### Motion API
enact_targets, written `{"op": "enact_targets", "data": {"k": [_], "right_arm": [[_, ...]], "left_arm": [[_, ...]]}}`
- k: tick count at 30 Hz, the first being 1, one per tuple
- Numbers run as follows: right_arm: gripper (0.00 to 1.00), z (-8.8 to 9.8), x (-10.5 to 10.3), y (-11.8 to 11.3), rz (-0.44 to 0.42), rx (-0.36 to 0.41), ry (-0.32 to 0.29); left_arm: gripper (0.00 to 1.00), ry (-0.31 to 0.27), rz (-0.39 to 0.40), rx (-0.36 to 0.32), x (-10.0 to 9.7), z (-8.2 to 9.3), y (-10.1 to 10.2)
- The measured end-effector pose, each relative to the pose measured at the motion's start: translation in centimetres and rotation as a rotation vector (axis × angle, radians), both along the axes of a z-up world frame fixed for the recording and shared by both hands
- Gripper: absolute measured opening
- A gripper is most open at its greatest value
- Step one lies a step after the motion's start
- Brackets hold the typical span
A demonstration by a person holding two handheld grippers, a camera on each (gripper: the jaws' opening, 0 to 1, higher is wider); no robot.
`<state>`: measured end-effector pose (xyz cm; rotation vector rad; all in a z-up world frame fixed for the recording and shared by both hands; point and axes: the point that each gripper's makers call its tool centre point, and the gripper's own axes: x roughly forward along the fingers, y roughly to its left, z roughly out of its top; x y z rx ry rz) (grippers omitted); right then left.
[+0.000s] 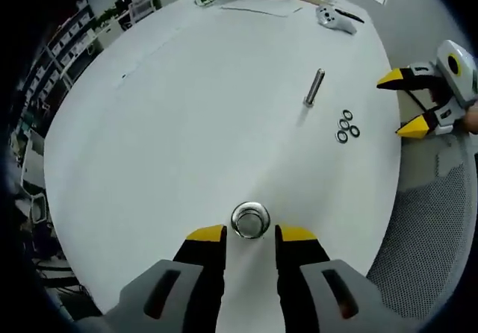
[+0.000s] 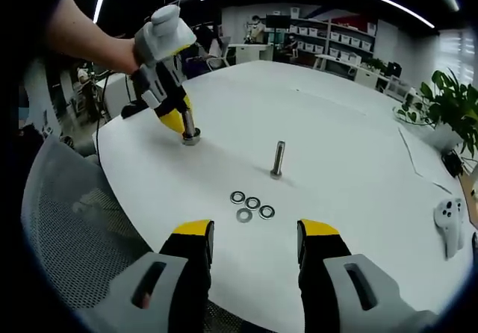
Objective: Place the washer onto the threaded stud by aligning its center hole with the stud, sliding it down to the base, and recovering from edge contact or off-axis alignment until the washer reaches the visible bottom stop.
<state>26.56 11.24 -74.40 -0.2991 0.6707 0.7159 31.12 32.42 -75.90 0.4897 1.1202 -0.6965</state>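
Your two grippers, left gripper [image 1: 250,235] and right gripper [image 2: 255,231], have grey bodies, black jaws with yellow tips, and dark slots.

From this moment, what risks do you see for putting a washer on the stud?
1. The four washers lie flat and close together, so the open right gripper may nudge neighbours when picking one.
2. The stud stands alone and upright; off-axis contact may tip it.

Four washers [image 2: 252,207] lie in a tight cluster on the white surface [image 2: 343,161], at about six o'clock from the one upright threaded stud [image 2: 278,159]. One short metal cylinder [image 2: 190,135] stands at about nine o'clock from the stud. One white game controller [image 2: 448,225] lies at the surface's edge.
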Motion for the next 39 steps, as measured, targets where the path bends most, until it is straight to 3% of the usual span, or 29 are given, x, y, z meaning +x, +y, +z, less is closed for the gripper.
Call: {"op": "enact_targets", "data": {"k": [6, 11, 14, 20, 24, 28, 39], "right_arm": [[0.47, -0.2, -0.2, 0.1, 0.01, -0.009, 0.01], [0.47, -0.4, -0.4, 0.1, 0.019, -0.014, 0.014], [0.47, -0.5, -0.5, 0.3, 0.029, -0.02, 0.018], [0.47, -0.7, -0.8, 0.4, 0.045, -0.024, 0.032], [0.47, -0.9, -1.0, 0.6, 0.057, -0.034, 0.041], [0.47, -1.1, -1.1, 0.7, 0.065, -0.038, 0.045], [0.47, -1.3, -1.3, 0.7, 0.077, -0.049, 0.056]], "left_arm": [[0.27, -0.039, 0.06, -0.071, -0.6, 1.4, -0.3], [0.27, -0.115, 0.111, -0.112, -0.5, 2.6, 0.0], [0.28, -0.184, 0.184, -0.167, -0.6, 3.9, 0.6], [0.29, -0.268, 0.265, -0.224, -1.8, 5.1, 1.4], [0.28, -0.307, 0.342, -0.267, -3.0, 5.1, 2.3], [0.28, -0.346, 0.369, -0.279, -4.1, 5.5, 2.7], [0.32, -0.365, 0.434, -0.336, -7.4, 4.4, 2.7]]}}
